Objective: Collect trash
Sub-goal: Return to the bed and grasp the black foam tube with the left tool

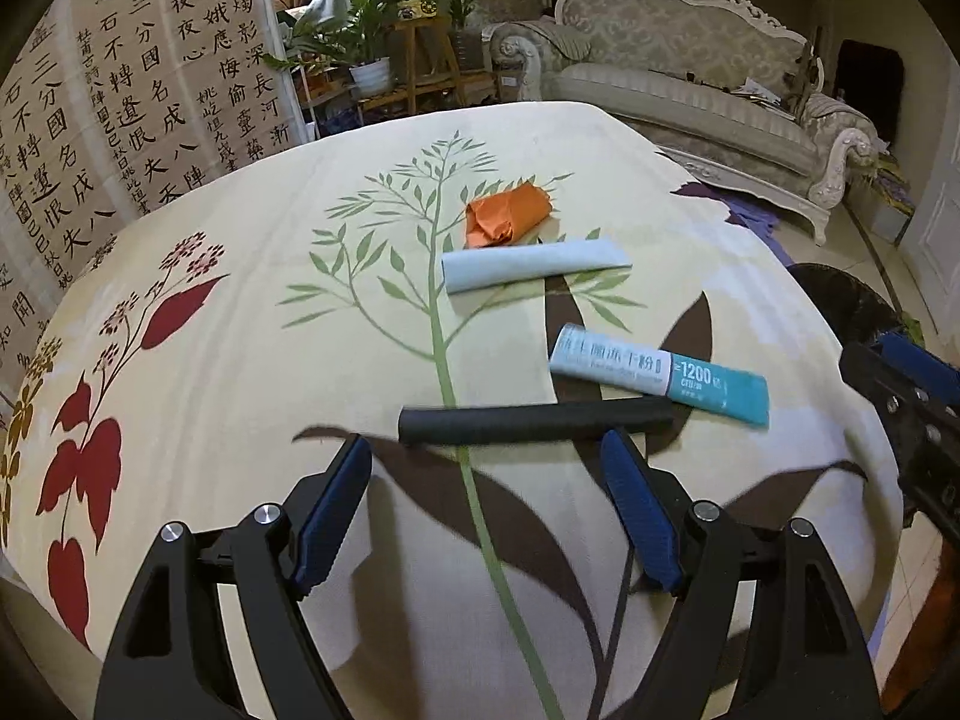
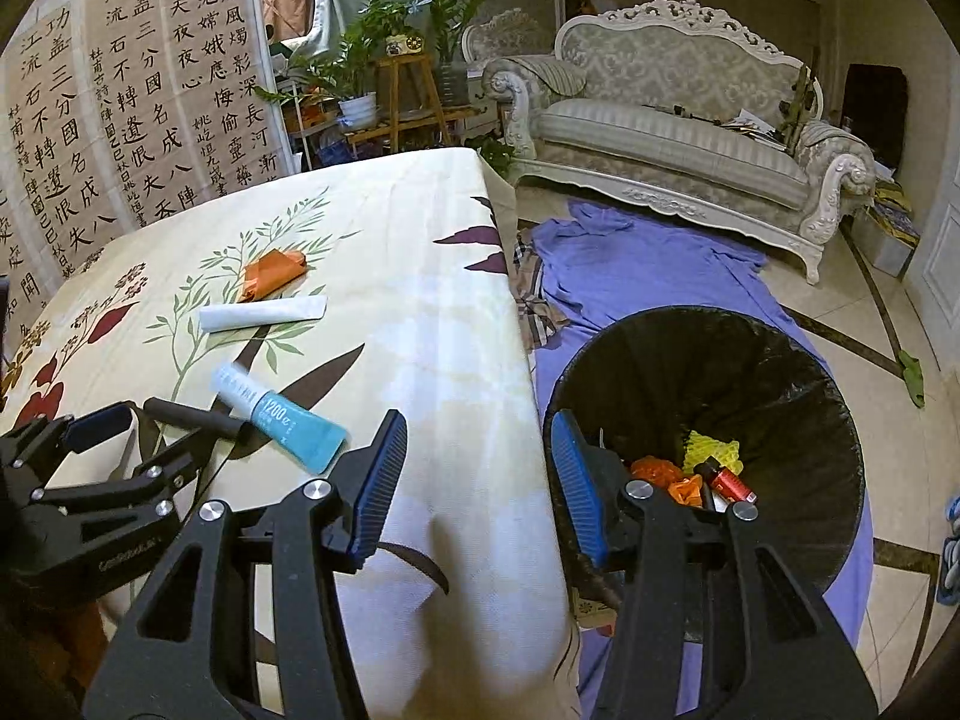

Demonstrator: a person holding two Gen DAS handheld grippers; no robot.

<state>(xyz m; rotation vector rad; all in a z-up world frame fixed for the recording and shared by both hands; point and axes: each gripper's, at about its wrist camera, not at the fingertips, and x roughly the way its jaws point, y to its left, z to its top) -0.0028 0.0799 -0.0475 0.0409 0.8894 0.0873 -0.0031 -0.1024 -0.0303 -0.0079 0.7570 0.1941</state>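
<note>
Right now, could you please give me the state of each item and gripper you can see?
Left gripper: open, empty, at the black tube.
Right gripper: open, empty.
Black tube: lying on the table.
Blue tube: lying flat.
White roll: lying flat.
Orange wrapper: crumpled.
Bin: open, partly filled.

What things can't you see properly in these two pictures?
- Bottom of the trash bin, right wrist view: the right gripper covers its near side, so some trash inside is hidden.
- Small print on the teal tube, left wrist view: too small and blurred, beyond "1200".
- Black tube, right wrist view: its near end sits behind the left gripper.
- Right gripper, left wrist view: cut off by the frame edge.
</note>
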